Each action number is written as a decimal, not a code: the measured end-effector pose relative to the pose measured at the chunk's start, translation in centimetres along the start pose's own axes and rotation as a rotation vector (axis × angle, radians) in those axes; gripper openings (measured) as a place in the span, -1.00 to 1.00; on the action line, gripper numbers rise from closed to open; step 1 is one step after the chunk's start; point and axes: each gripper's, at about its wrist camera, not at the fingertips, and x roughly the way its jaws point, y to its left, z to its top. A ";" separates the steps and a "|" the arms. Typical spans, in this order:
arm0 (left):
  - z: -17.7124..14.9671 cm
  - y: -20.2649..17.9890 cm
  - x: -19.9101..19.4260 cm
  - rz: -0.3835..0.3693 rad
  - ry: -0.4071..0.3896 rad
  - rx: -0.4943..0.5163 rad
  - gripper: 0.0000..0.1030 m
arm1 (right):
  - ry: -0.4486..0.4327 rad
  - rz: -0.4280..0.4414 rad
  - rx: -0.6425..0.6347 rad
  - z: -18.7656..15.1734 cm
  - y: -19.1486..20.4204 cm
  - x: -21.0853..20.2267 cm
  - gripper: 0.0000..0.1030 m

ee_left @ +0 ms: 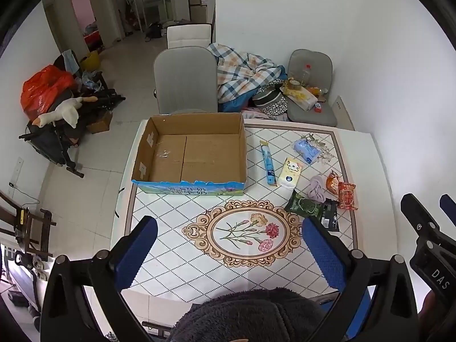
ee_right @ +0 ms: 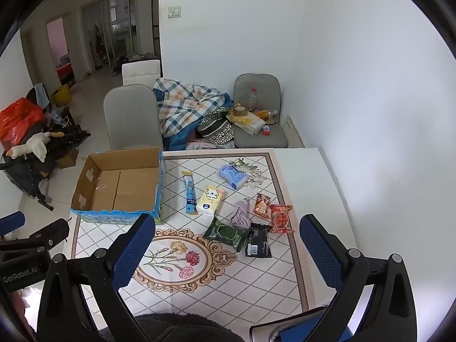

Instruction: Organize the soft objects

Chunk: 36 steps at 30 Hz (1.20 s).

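Observation:
An empty cardboard box (ee_left: 196, 154) (ee_right: 119, 185) with a blue printed front sits at the table's far left. To its right lie a long blue packet (ee_left: 268, 162) (ee_right: 189, 193), a yellow tissue pack (ee_left: 290, 171) (ee_right: 210, 199), a light blue pack (ee_left: 306, 149) (ee_right: 232, 175), a crumpled lilac cloth (ee_left: 316, 188) (ee_right: 240, 213), a green pack (ee_left: 305, 205) (ee_right: 226, 233), a black pack (ee_left: 330, 216) (ee_right: 258, 242) and two red-orange snack packs (ee_left: 346, 195) (ee_right: 280, 218). My left gripper (ee_left: 229, 245) hangs open above the flower medallion. My right gripper (ee_right: 225, 242) is open too, high above the packs, nothing between its fingers.
The table (ee_left: 176, 256) (ee_right: 296, 182) carries a diamond-pattern cloth and stands against a white wall on the right. Two grey chairs (ee_left: 185, 79) (ee_right: 260, 114), a plaid blanket (ee_left: 245, 71) and clutter stand behind it. A dark fleece sleeve (ee_left: 250, 316) fills the bottom edge.

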 end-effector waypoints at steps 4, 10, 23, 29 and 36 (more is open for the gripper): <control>0.2 0.2 0.0 -0.001 0.007 0.003 1.00 | 0.000 -0.001 0.000 -0.1 0.1 -0.1 1.00; 0.2 0.2 0.0 -0.003 0.006 0.003 1.00 | 0.000 -0.002 0.000 0.0 0.2 -0.1 1.00; 0.3 0.0 0.3 0.000 0.002 0.011 1.00 | -0.006 -0.004 -0.005 0.1 0.4 -0.3 1.00; 0.1 -0.2 0.4 -0.005 0.012 0.017 1.00 | -0.004 -0.003 -0.005 0.2 0.4 -0.3 1.00; 0.1 -0.2 0.4 -0.002 -0.001 0.017 1.00 | -0.002 0.002 0.001 0.1 0.3 -0.3 1.00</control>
